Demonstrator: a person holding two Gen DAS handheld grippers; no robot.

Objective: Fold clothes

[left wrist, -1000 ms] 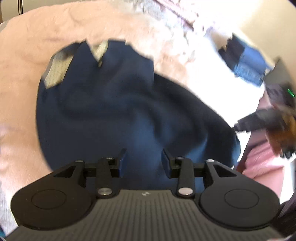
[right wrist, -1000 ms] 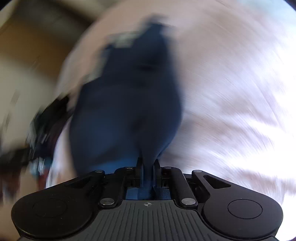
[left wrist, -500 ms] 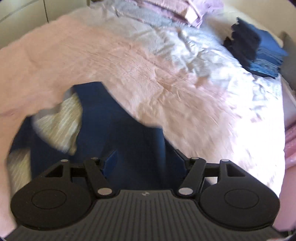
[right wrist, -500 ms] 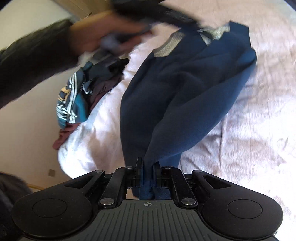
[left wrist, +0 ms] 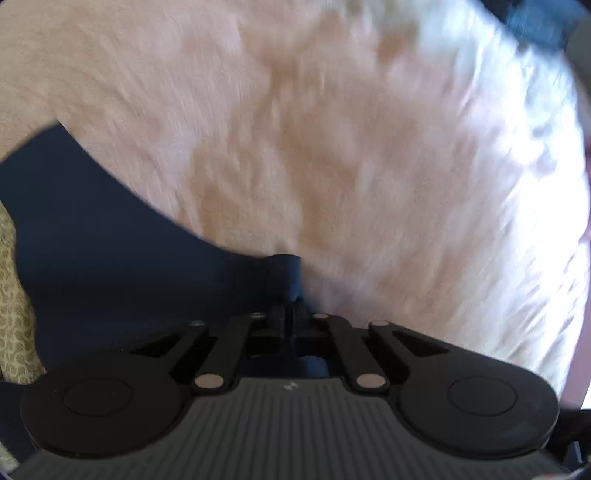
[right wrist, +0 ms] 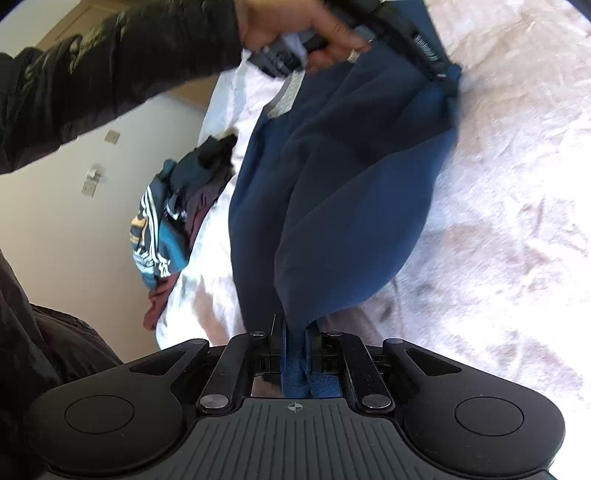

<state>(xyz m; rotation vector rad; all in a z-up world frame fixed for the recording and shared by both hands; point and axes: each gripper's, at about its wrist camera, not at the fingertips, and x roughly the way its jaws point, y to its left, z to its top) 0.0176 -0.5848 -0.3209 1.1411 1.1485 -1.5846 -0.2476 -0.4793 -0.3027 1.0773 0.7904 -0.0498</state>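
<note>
A navy blue garment (right wrist: 332, 192) with a beige patterned lining (left wrist: 14, 295) lies stretched across a pink bedspread (left wrist: 332, 147). My right gripper (right wrist: 295, 332) is shut on one end of it, cloth pinched between the jaws. At the far end, my left gripper (right wrist: 441, 72) clamps another edge of the garment, held by a hand (right wrist: 295, 26) in a dark sleeve. In the left wrist view the left gripper (left wrist: 288, 314) is shut with a fold of navy cloth (left wrist: 286, 273) bunched between its tips, pointing steeply down at the bed.
A heap of other clothes (right wrist: 173, 221), striped teal and maroon, lies at the bed's left edge by a pale wall (right wrist: 55, 240). Dark blue items (left wrist: 535, 18) sit at the far corner in the left wrist view. The pink bedspread (right wrist: 498, 221) spreads to the right.
My left gripper swept across the garment and down to its edge, its jaws widened and then shut on the navy cloth. My right gripper kept its grip throughout.
</note>
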